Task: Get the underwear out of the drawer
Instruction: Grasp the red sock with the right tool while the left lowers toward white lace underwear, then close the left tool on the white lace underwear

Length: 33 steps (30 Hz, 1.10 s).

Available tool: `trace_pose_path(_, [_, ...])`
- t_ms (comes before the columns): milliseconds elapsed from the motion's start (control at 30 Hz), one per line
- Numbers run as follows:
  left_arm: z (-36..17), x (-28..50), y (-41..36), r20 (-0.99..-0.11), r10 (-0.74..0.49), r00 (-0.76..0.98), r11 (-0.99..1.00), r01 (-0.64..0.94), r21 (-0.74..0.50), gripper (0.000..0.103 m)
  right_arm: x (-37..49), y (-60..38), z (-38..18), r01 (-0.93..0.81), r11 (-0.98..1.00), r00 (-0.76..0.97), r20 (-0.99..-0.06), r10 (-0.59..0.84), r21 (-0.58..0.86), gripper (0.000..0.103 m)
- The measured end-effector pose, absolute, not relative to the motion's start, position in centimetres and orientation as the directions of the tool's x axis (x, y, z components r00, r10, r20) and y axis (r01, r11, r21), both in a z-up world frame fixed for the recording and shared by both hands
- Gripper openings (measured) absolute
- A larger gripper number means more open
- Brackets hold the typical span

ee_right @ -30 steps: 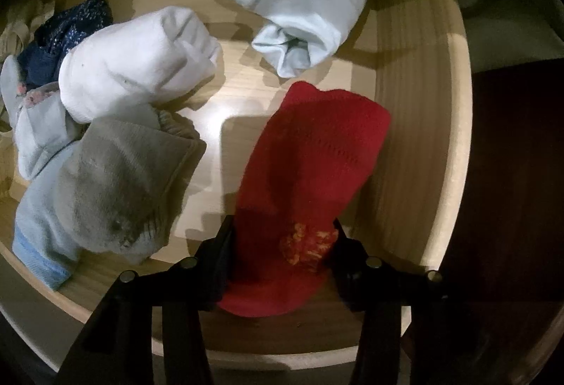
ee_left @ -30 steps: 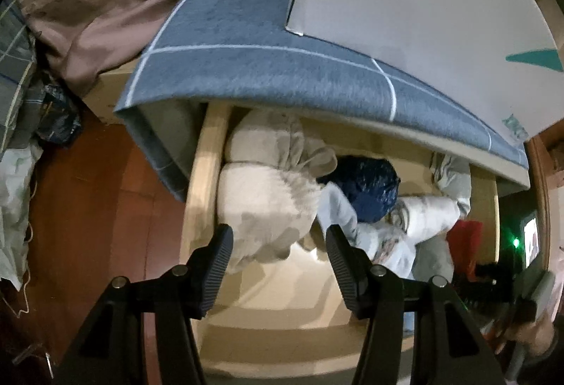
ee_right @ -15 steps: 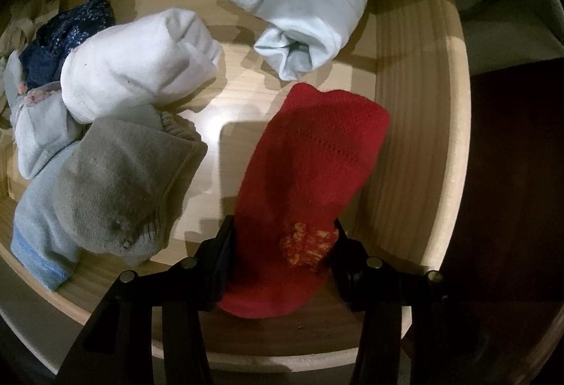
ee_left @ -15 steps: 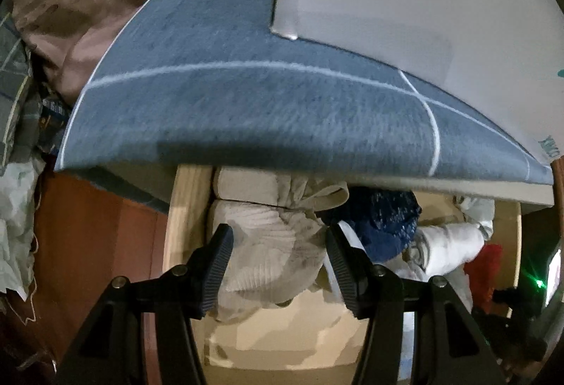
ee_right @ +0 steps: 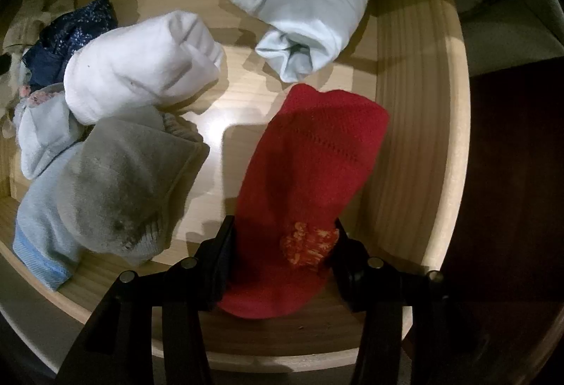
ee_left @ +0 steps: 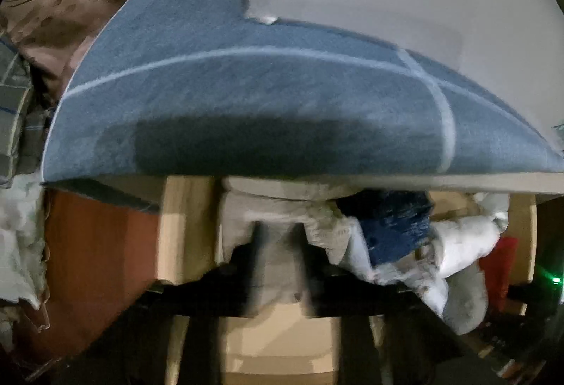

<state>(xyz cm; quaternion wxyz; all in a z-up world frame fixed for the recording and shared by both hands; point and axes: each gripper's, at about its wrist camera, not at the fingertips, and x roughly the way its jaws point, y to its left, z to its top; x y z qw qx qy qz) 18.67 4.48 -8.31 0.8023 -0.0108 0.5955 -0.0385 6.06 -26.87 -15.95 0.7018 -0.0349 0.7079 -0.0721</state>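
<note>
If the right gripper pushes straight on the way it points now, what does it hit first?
The red garment already sits between the right gripper's fingers; beyond it is probably the wooden drawer floor, though depth is hard to judge.

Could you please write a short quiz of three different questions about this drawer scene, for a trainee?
1. True or false: the right gripper has its fingers on either side of a red garment.
2. Multiple choice: what does the left gripper pinch? A) the dark blue speckled garment B) a beige garment C) the blue blanket
3. Fill in: in the right wrist view, the rolled white garment lies to the ____ of the red one.

Key
1. True.
2. B; its fingers have just been closing on the cloth between them.
3. Left.
</note>
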Motion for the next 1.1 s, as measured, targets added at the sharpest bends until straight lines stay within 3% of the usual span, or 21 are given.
trace_pose_path(200, [-8.4,18.4,5.3,-0.957,-0.127,0.261,0.992,0.049,-0.118,0.007,6.1,-26.9,-15.7,0.054,0.988,-0.006,-0.989,-0.145,-0.145,0.047])
trace_pose_path(367, [-7.4,17.8,4.2,-0.950,-0.127,0.287,0.990,0.100,-0.102,0.007,6.2,-27.0,-15.4,0.052,0.988,-0.004,-0.990,-0.143,-0.143,0.048])
trace_pose_path(467, [-6.6,18.0,4.4,-0.938,-0.178,0.297,0.983,0.086,-0.160,0.018,6.2,-27.0,-15.5,0.053,0.988,-0.004,-0.990,-0.143,-0.143,0.048])
trace_pose_path(533, [-6.0,17.9,4.5,-0.929,-0.169,0.329,0.985,0.070,-0.155,0.043,6.2,-27.0,-15.5,0.055,0.988,-0.005,-0.990,-0.143,-0.143,0.048])
trace_pose_path(600, [-5.8,18.1,4.5,-0.922,-0.162,0.351,0.987,0.070,-0.147,0.051,6.2,-26.9,-15.5,0.054,0.988,-0.005,-0.990,-0.143,-0.143,0.048])
trace_pose_path(1000, [-8.9,20.9,4.4,-0.934,-0.083,0.349,0.996,-0.002,-0.090,0.059,6.3,-26.9,-15.5,0.055,0.988,-0.004,-0.990,-0.142,-0.142,0.048])
trace_pose_path(1100, [-9.4,21.0,3.4,-0.939,-0.024,0.344,0.999,0.039,-0.011,0.063,6.3,-26.9,-15.5,0.054,0.988,-0.004,-0.990,-0.142,-0.142,0.048])
